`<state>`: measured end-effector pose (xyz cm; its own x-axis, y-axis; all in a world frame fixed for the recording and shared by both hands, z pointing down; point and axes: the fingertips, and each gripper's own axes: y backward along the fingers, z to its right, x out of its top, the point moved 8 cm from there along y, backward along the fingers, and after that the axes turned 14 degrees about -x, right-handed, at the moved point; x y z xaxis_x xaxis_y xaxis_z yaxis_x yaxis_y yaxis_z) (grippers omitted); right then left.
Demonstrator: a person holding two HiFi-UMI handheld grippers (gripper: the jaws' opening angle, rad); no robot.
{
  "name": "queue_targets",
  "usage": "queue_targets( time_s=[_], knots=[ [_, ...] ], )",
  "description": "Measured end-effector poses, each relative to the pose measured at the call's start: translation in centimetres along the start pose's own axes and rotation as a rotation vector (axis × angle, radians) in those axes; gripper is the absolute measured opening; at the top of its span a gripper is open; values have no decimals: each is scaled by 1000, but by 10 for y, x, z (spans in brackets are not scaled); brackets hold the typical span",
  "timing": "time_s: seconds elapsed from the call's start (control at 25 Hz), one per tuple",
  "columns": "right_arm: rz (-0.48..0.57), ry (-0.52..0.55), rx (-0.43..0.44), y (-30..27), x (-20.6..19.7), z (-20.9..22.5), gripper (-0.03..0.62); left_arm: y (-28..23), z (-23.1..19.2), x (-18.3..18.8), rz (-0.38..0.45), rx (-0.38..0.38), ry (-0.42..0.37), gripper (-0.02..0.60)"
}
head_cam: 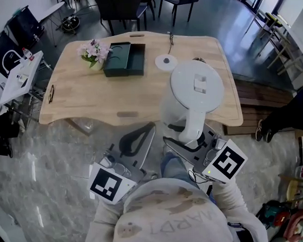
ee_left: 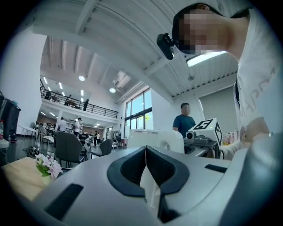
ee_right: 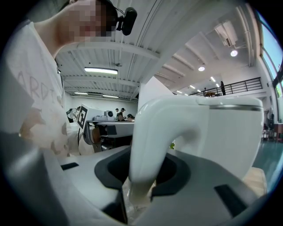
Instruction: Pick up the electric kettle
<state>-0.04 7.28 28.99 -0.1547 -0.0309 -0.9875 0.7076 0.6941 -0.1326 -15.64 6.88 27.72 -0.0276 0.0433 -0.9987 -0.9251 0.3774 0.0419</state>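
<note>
Between right gripper (ee_right: 139, 182) jaws — kettle handle (ee_right: 150, 139); green box (head_cam: 124, 58) only overhead

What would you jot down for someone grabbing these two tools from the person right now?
Right gripper: fingers clamped on the handle of the electric kettle.
Left gripper: fingers together, nothing in them.
The kettle is off its round base, which sits on the wooden table. It appears held clear of the tabletop, near the front edge.
Done: grasp and lift.
Left: probably just holding it steady.
</note>
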Motion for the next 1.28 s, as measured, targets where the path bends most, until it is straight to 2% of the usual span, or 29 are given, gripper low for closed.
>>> queue_targets(
  time_s=[0.28,0.8,1.28],
  knots=[
    [8,10,-39,37,4,-59,115,34,54,1,2,-43,-1,12],
    [19,13,-54,46,11,-78,117,45,66,8,13,-68,-4,12],
    [41,10,-60,50,12,-75,118,41,70,6,-1,-61,-11,12]
  ],
)
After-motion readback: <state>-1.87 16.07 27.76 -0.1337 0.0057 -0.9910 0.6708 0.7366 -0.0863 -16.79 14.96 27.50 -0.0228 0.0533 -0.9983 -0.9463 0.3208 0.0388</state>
